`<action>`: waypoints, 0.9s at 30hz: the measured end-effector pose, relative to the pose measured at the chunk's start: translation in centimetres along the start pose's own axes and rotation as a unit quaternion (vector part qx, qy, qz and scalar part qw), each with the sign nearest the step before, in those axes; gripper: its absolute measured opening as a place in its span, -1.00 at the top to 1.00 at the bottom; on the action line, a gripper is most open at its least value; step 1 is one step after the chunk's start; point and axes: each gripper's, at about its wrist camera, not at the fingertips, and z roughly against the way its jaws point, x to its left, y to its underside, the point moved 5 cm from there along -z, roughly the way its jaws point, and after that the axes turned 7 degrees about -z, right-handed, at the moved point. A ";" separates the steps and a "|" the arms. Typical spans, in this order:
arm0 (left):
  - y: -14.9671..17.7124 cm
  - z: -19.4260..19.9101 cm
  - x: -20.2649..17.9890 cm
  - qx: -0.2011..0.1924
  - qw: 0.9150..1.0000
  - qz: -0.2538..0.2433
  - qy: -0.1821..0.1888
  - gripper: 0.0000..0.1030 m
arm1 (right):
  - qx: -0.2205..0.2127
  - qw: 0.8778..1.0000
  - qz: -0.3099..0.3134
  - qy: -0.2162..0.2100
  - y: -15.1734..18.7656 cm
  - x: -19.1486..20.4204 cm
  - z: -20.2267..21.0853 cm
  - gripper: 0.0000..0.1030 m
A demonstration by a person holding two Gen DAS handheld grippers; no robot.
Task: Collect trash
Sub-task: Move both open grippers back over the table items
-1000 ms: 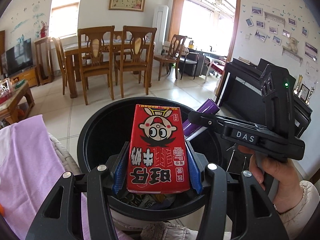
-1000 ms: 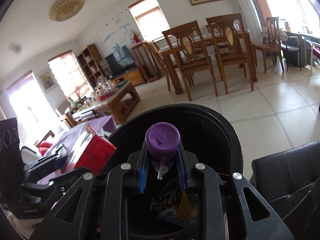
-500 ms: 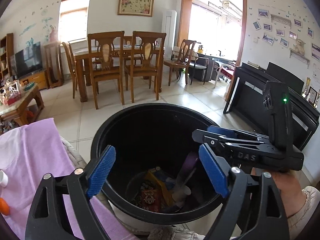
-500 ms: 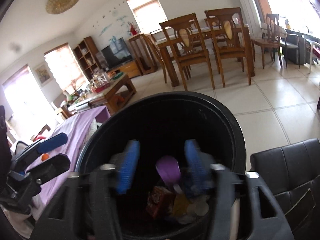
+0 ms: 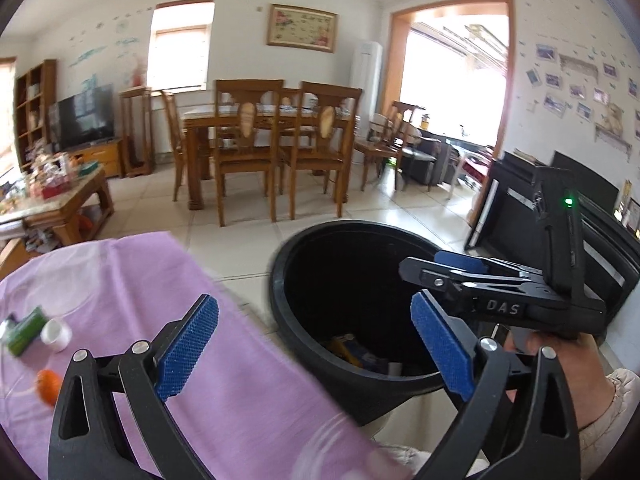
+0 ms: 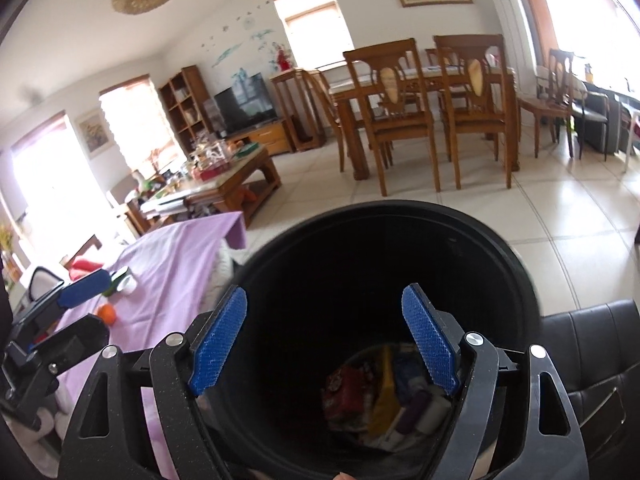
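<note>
Left gripper [image 5: 316, 344] spread wide, jaws just opened, nothing between the pads; aimed over the purple cloth [image 5: 240, 380] and the near rim of the black bin [image 5: 320, 360]. Right gripper [image 6: 324, 340] likewise spread, just opened, empty, poised above the bin's mouth. Trash in the bin bottom: red carton [image 6: 344, 390], purple bottle [image 6: 414, 410], wrappers. On the cloth: green bottle [image 5: 26, 330], white cap [image 5: 56, 334], orange [image 5: 48, 386].
</note>
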 end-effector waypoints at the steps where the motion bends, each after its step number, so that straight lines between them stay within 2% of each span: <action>1: 0.3 0.5 1.0 0.000 1.000 0.008 -0.006 -0.87 | 0.002 1.000 0.005 -0.004 0.0 0.9 -0.3 -0.55; 5: 2.1 2.3 5.6 0.007 0.998 0.039 -0.041 -0.87 | 0.011 0.999 0.031 -0.020 0.4 5.2 -1.5 -0.55; 9: 4.4 3.6 11.1 0.027 0.993 0.083 -0.079 -0.87 | 0.023 0.997 0.052 -0.042 1.0 9.5 -3.0 -0.55; 11: 5.9 4.1 14.0 0.045 0.988 0.105 -0.103 -0.87 | 0.030 0.996 0.061 -0.054 1.4 11.7 -3.7 -0.55; 14: 7.3 4.0 16.8 0.077 0.982 0.113 -0.127 -0.82 | 0.043 0.994 0.071 -0.073 1.8 15.0 -5.3 -0.55; 17: 8.5 2.6 18.9 0.117 0.979 0.116 -0.122 -0.47 | 0.054 0.991 0.079 -0.092 1.9 18.0 -6.9 -0.55; 19: 9.1 1.7 19.5 0.133 0.977 0.121 -0.112 -0.42 | 0.058 0.990 0.084 -0.100 2.2 19.6 -7.7 -0.55; 24: 10.6 0.8 20.3 0.156 0.975 0.129 -0.092 -0.02 | 0.082 0.985 0.102 -0.111 2.9 23.1 -10.4 -0.55; 26: 10.7 1.1 20.5 0.155 0.976 0.127 -0.088 0.20 | 0.091 0.983 0.113 -0.112 3.1 24.4 -11.6 -0.55; 27: 10.7 1.1 20.7 0.153 0.976 0.130 -0.085 0.23 | 0.097 0.982 0.116 -0.113 3.2 24.9 -12.2 -0.55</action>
